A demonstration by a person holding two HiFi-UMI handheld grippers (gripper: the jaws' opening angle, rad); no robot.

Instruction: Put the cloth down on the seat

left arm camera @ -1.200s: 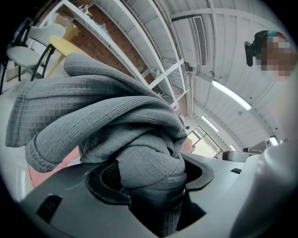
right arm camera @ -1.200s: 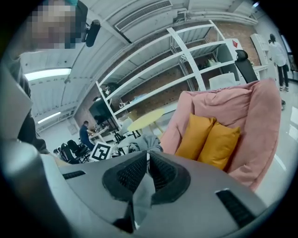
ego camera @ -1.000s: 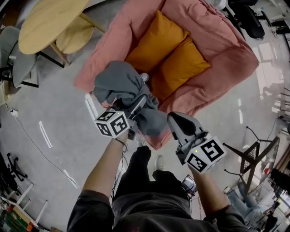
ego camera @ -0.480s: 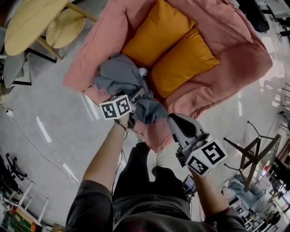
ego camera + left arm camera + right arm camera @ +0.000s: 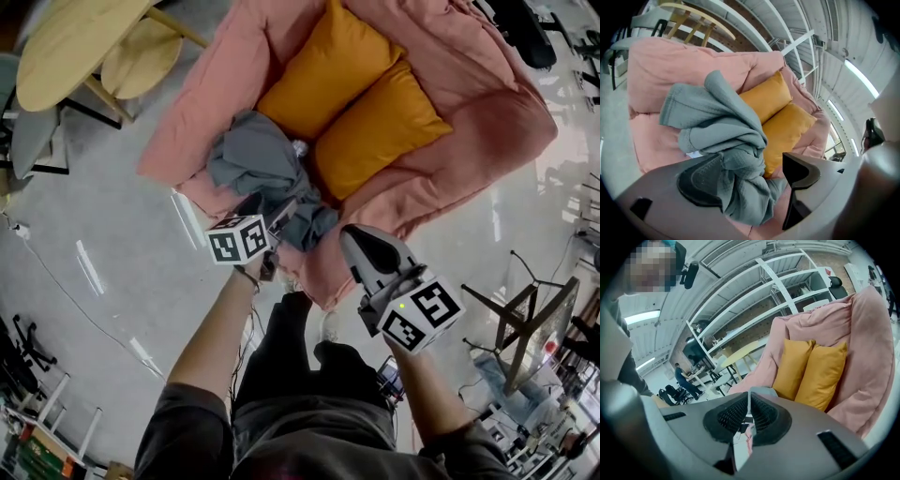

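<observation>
Pressing its jaws together on nothing, the right gripper (image 5: 361,246) sits nearest, above the person's dark trousers (image 5: 291,366). Just beyond it the left gripper (image 5: 284,214) gapes wide. Its jaws have just been opening, and the crumpled grey waffle-weave cloth (image 5: 258,159) lies loose between them, against one pad but unclamped. That cloth is bunched on the front of the puffy pink fabric seat (image 5: 469,84), right beside a pair of orange square cushions (image 5: 375,122) – farther off stands a round pale wooden table (image 5: 75,47)
</observation>
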